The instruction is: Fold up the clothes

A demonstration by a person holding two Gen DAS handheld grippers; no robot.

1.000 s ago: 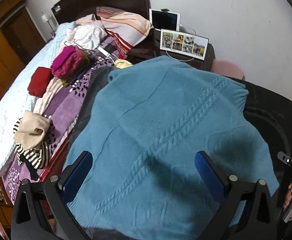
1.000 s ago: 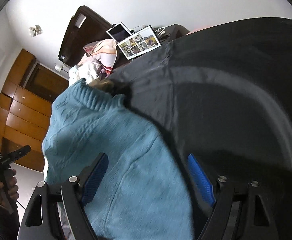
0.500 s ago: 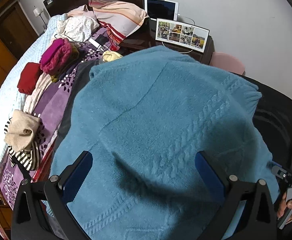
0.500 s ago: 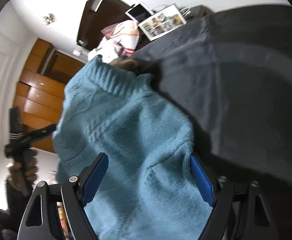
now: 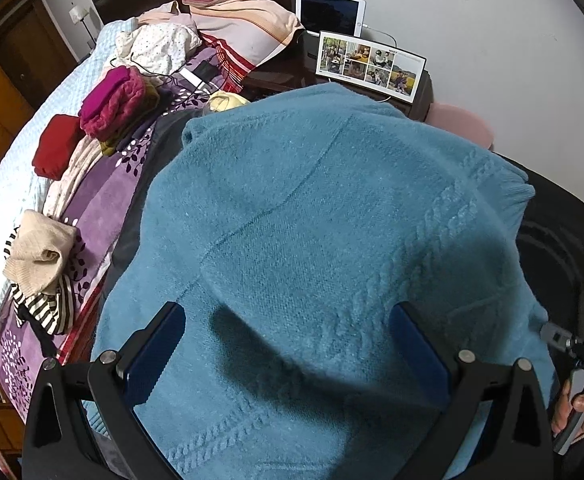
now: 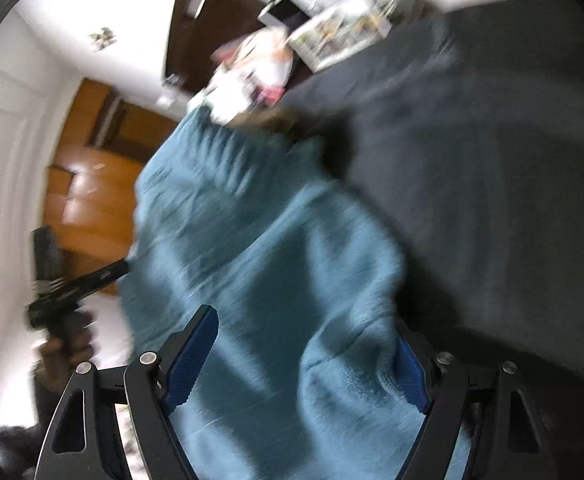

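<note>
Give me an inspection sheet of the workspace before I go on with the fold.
Surface: dark cloth under the work.
Job's things: teal cable-knit sweater spread over it, ribbed hem at far right.
Clutter: magenta knit, red garment, beige knit on striped cloth, all on the bed.
Grippers: left gripper open over the sweater; right gripper open, sweater between its fingers, view blurred.
Cables: black cable near the pillows; white one by the tablet.
Surroundings: photo frame, wooden wardrobe.
</note>
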